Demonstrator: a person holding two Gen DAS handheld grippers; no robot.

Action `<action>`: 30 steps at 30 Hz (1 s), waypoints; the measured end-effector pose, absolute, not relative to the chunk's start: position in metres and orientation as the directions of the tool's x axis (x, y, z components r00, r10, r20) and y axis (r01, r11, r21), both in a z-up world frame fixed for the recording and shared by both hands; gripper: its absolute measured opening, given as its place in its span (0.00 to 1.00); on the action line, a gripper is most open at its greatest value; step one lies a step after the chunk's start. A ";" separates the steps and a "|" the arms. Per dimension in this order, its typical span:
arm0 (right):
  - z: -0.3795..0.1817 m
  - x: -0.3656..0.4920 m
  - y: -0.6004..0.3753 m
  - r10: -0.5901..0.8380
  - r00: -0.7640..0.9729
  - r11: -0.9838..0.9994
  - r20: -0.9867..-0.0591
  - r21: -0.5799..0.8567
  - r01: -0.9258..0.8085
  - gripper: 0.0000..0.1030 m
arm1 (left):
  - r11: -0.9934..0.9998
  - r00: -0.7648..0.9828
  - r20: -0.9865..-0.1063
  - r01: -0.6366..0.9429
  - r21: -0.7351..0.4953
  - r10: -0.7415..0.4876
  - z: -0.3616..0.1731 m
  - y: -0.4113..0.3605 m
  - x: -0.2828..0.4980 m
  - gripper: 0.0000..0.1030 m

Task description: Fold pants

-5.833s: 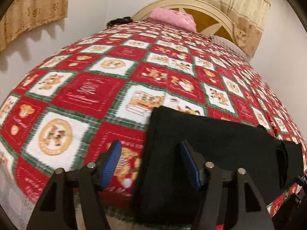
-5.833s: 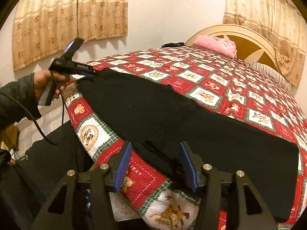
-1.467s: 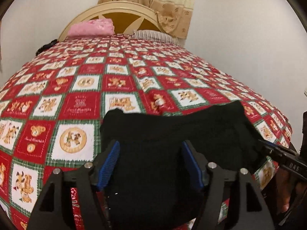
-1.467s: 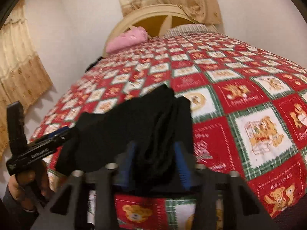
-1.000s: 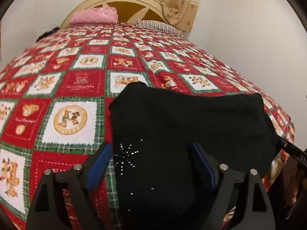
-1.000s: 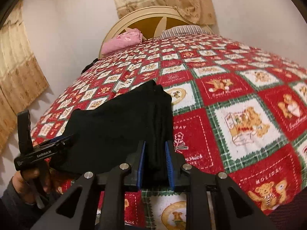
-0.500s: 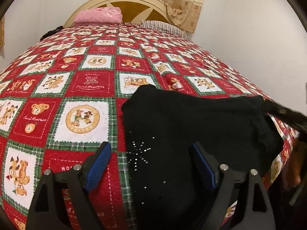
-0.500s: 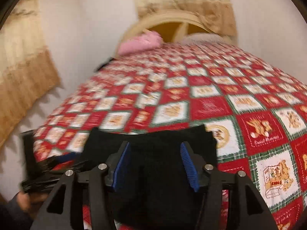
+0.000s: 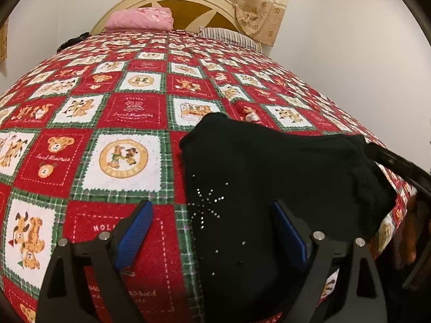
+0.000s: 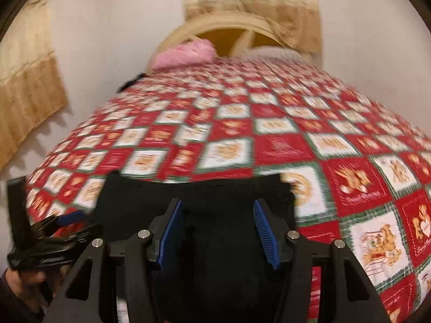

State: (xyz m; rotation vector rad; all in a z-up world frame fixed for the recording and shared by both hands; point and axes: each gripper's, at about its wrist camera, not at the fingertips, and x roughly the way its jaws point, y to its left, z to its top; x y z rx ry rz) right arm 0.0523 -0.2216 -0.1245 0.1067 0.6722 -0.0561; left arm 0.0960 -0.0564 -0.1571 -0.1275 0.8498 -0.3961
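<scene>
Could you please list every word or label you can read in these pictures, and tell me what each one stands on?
"Sweet Memories": red bear square on the bedspread, left wrist view.
"Sweet Memories": red square beneath a bouquet, smaller and less sure.
"HOL...": red square by the left gripper; the rest is hidden.
"...mories": bottom red square, partly covered.
Black pants: rhinestone starburst, no words.
Right wrist view: all print too blurred.

Matt black cloth pants
</scene>
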 end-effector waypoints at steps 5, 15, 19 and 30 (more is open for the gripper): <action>-0.140 0.038 -0.166 0.093 0.770 0.994 -0.631 0.015 -0.107 0.55 | 0.922 0.597 -0.704 0.292 -0.254 -0.383 -0.154 -0.052 0.088 0.89; -0.184 0.034 -0.149 0.089 0.703 0.989 -0.706 -0.019 -0.145 0.55 | 0.927 0.600 -0.710 0.294 -0.232 -0.368 -0.159 -0.047 0.078 0.94; -0.179 0.032 -0.149 0.096 0.699 0.986 -0.709 -0.030 -0.166 0.55 | 0.937 0.631 -0.697 0.281 -0.206 -0.342 -0.151 -0.045 0.070 0.93; -0.117 0.055 -0.274 -0.045 0.780 0.995 -0.624 0.044 0.093 0.55 | 0.788 0.560 -0.616 0.592 -0.171 -0.554 -0.118 -0.153 0.051 0.93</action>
